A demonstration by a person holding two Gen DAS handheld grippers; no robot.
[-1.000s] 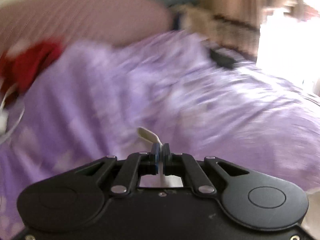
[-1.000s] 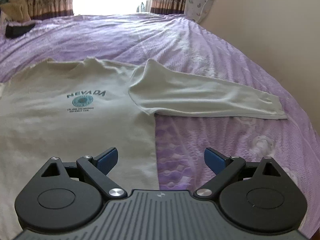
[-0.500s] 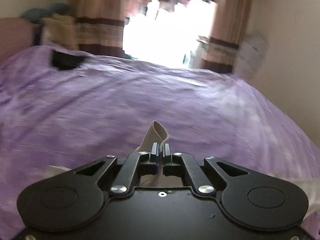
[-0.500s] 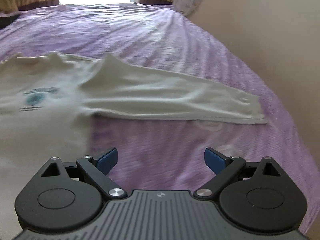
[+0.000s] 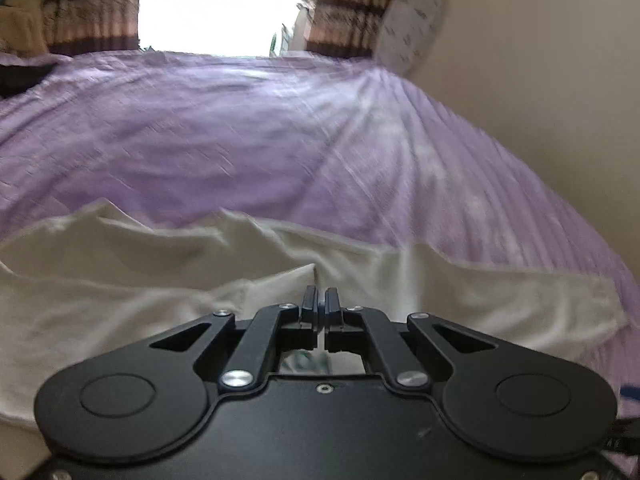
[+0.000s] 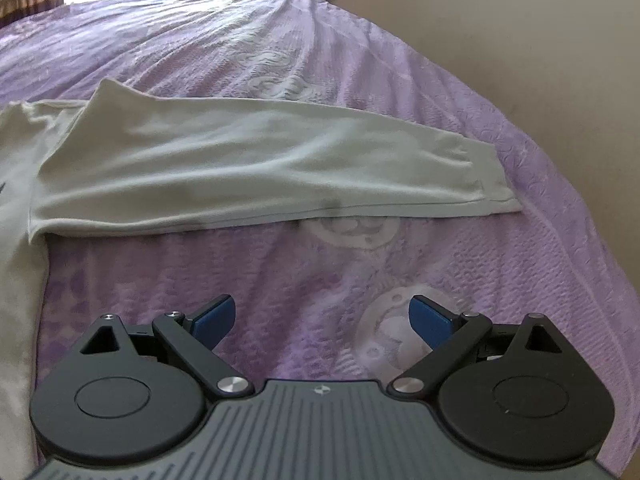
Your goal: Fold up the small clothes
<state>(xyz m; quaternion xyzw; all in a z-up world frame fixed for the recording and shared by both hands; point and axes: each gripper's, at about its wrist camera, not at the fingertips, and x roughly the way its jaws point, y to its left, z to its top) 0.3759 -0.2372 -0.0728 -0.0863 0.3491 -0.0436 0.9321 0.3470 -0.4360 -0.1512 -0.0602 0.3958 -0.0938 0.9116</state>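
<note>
A cream long-sleeved shirt [image 5: 120,272] lies flat on the purple bedspread [image 5: 240,140]. My left gripper [image 5: 320,300] is shut on the end of the shirt's left sleeve [image 5: 280,280] and holds it over the shirt's body. In the right wrist view the shirt's right sleeve [image 6: 260,164] lies stretched out to the right, its cuff [image 6: 496,188] near the bed's edge. My right gripper [image 6: 322,318] is open and empty, low over the bedspread [image 6: 320,272], just in front of that sleeve.
A beige wall [image 6: 540,40] runs along the bed's right side. A bright window [image 5: 216,4] with brown curtains [image 5: 92,4] is beyond the bed. A patterned white cushion [image 5: 408,28] leans at the far corner. A dark object [image 5: 20,76] lies far left.
My left gripper has swung right with the sleeve end, bringing it from over the bare bedspread to over the shirt. My right gripper has moved right and closer to the right sleeve.
</note>
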